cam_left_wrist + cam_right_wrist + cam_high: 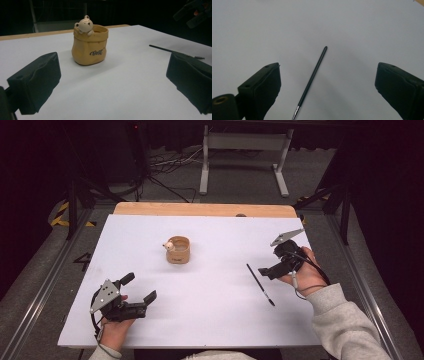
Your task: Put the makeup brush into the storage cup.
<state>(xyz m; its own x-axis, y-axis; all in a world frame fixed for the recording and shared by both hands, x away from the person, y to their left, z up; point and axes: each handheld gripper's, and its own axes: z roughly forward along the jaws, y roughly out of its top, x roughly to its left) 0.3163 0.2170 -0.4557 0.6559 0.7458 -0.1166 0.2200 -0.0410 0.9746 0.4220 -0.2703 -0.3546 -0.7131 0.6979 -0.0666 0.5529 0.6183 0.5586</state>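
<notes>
A thin black brush [260,284] lies flat on the white table [210,320], at about four o'clock from the tan bear pot [178,250] standing near the middle. The right gripper [267,271] hovers just beside the brush at its three o'clock, jaws spread wide with the handle between them in the right gripper view [312,82]; nothing is pinched. The left gripper [140,287] sits at seven o'clock from the pot, jaws also spread and empty, with bare table between it and the pot [90,47]. The brush's bristle end is cut off in the right gripper view and partly hidden behind a jaw in the left gripper view [162,48].
</notes>
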